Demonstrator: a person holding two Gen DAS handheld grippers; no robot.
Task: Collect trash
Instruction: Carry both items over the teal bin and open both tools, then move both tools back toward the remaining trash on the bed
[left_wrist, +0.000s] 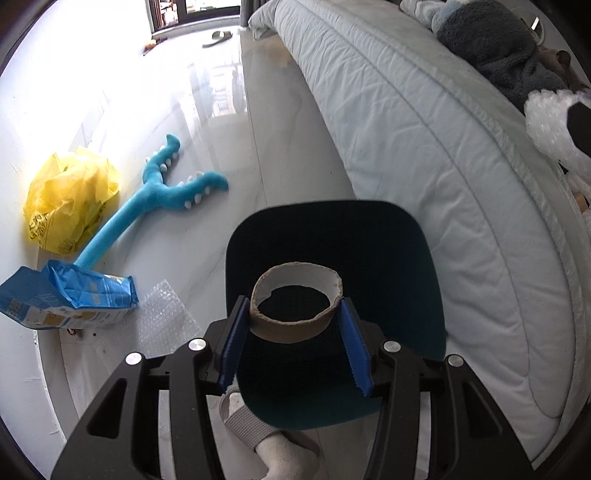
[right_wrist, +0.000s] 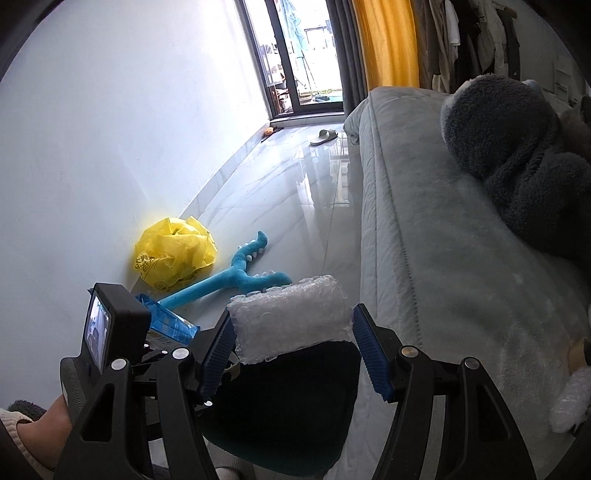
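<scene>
My left gripper (left_wrist: 293, 314) is shut on a short cardboard tape ring (left_wrist: 295, 306), held over a dark teal bin (left_wrist: 369, 258). My right gripper (right_wrist: 293, 328) is shut on a folded piece of bubble wrap (right_wrist: 290, 325), held above the same bin (right_wrist: 295, 406). On the floor by the wall lie a crumpled yellow plastic bag (left_wrist: 70, 199) (right_wrist: 173, 254), a torn blue snack bag (left_wrist: 66, 299) (right_wrist: 170, 325) and a flat sheet of bubble wrap (left_wrist: 166, 317).
A blue plush toy (left_wrist: 155, 199) (right_wrist: 236, 277) lies on the glossy tile floor. A quilted bed (left_wrist: 424, 147) (right_wrist: 424, 240) fills the right side, with grey plush items (right_wrist: 517, 158) on it. A slipper (right_wrist: 323, 136) lies near the balcony door. A socked foot (left_wrist: 273, 446) is below the bin.
</scene>
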